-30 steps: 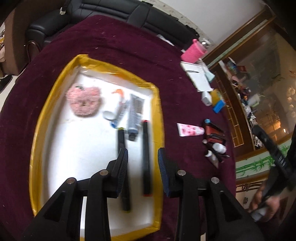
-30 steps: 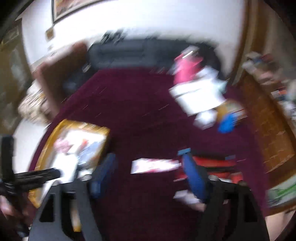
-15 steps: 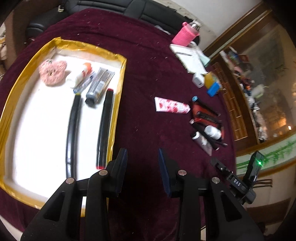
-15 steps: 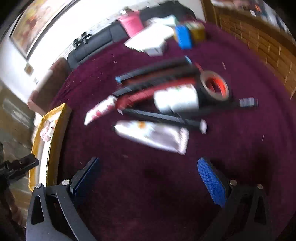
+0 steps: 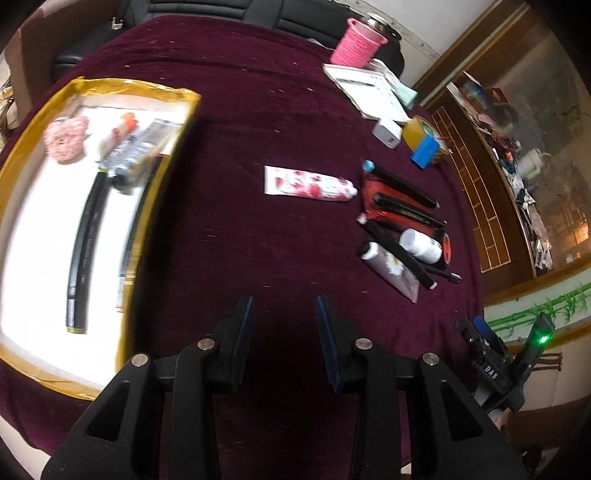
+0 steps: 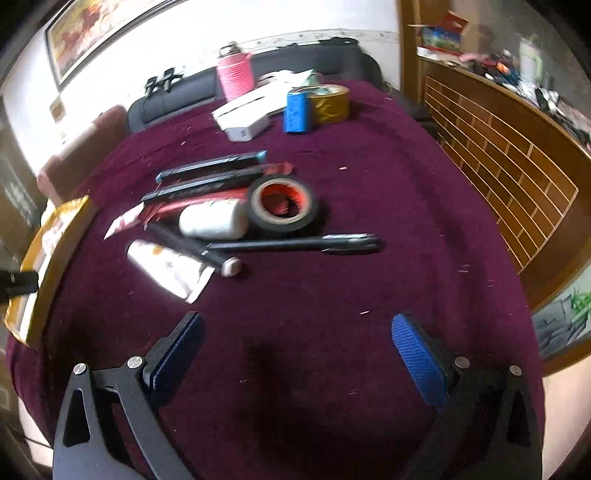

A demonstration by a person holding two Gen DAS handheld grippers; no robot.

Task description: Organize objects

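A gold-rimmed white tray at the left holds two black markers, tubes and a pink fuzzy item. A pink-patterned tube lies on the maroon cloth. A pile with black markers, a white bottle, a silver tube, black tape and a black pen lies to the right. My left gripper is open and empty above bare cloth. My right gripper is wide open and empty, just short of the pile.
At the far side stand a pink cup, a white notepad, a white charger, gold tape and a blue block. A wooden cabinet borders the table's right side. A black sofa is behind.
My left gripper moved right, off the tray to over the bare cloth. My right gripper swung to face the pile and opened wider.
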